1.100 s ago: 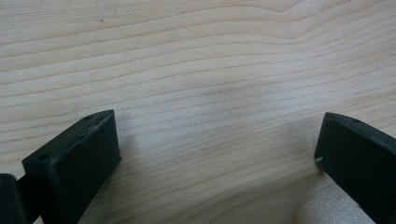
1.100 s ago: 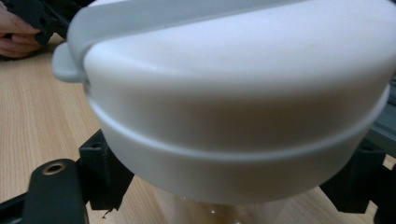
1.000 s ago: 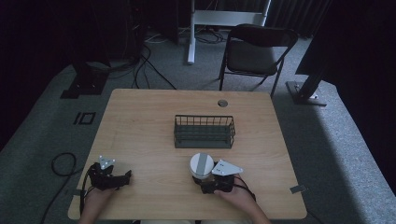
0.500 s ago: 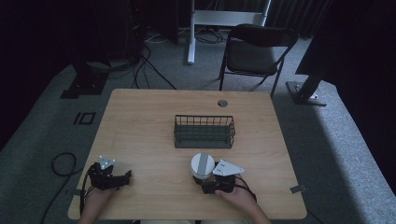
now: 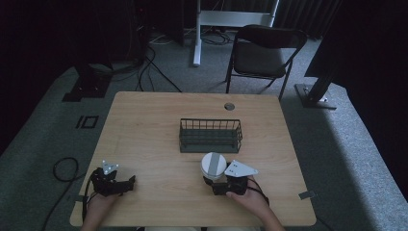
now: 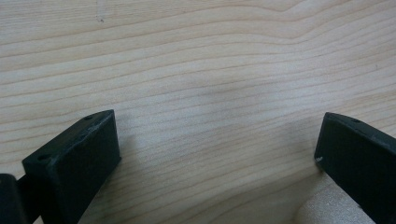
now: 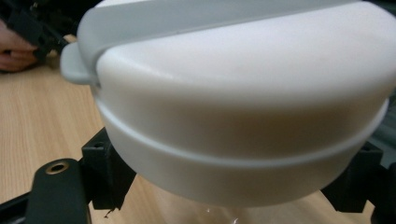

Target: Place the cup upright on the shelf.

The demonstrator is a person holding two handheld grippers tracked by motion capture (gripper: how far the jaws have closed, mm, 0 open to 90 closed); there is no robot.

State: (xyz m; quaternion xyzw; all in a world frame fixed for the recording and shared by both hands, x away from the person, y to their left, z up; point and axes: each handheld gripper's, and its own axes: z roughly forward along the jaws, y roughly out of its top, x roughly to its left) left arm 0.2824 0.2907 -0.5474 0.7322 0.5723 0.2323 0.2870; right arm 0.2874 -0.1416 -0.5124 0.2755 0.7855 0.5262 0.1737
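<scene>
I have the left gripper [image 5: 126,183] low over the table [image 5: 144,139] near its front left corner, my hand [image 5: 98,204] behind it at the front edge; in the left gripper view its two black jaws stand wide apart with only bare wood grain between them, so it is released and grips nothing. A cable [image 5: 62,169] loops on the floor just off the table's left edge. Moving right, past a bare stretch of wood, a dark wire basket [image 5: 210,135] sits near the middle of the table, its long side parallel to the front edge. Just in front of the basket, a little nearer the front edge, is the white lidded jar [image 5: 213,164], and my right gripper [image 5: 215,182] is closed around it from the near side, my hand [image 5: 250,197] behind it. In the right gripper view the jar's [image 7: 243,107] white cap bulges over the jaws, which press in on the clear part below it from either side; I cannot tell whether the jar rests on the wood or hangs just above it. Beyond the far edge a folding chair [image 5: 262,53] stands on the grey floor.
</scene>
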